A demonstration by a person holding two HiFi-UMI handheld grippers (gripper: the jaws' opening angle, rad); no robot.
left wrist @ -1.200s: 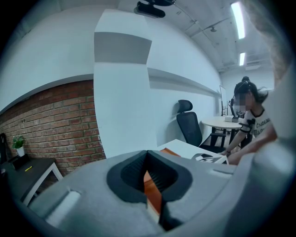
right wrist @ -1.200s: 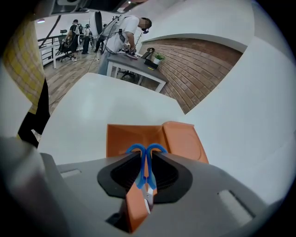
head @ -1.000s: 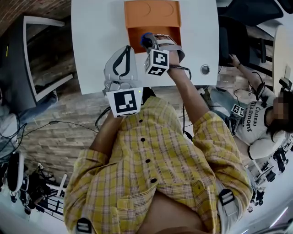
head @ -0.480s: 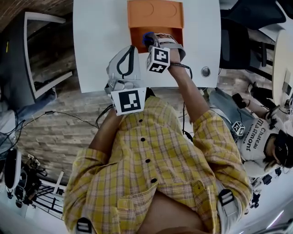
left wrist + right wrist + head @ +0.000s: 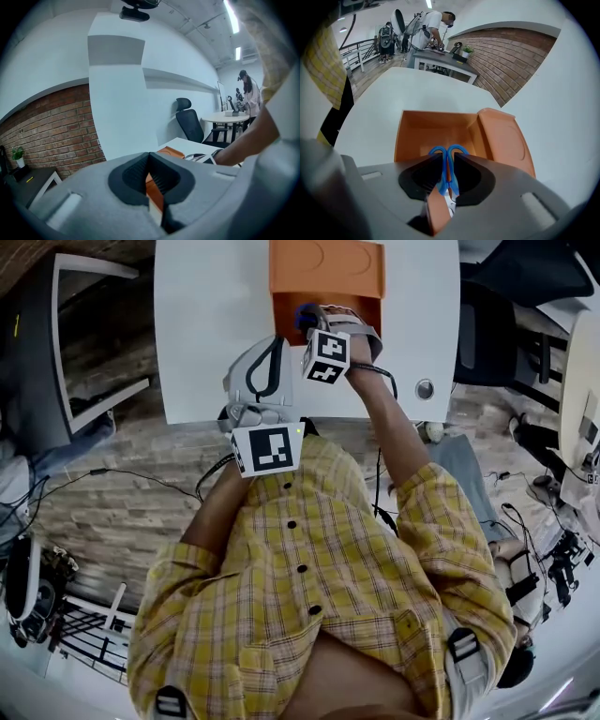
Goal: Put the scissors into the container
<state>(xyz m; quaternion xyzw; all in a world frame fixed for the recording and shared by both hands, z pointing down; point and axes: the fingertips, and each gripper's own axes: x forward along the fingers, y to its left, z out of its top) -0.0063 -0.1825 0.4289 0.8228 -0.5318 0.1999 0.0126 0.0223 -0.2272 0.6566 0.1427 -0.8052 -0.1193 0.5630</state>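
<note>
Right hand-held gripper (image 5: 448, 155): clamped on blue-handled scissors (image 5: 446, 174), handles forward over the open orange container (image 5: 431, 129) at the far edge of the white worktop (image 5: 206, 296); hinged lid (image 5: 504, 140) lies open. Left hand-held gripper (image 5: 148, 154): jaws together, empty, above the worktop's near edge.

Scissors (image 5: 447, 173): blades largely hidden behind right gripper's (image 5: 447, 154) jaws, only the blue loops clear; orange container (image 5: 281, 304): lid's far edge cut off at head view's top, near wall hidden by that gripper.
</note>
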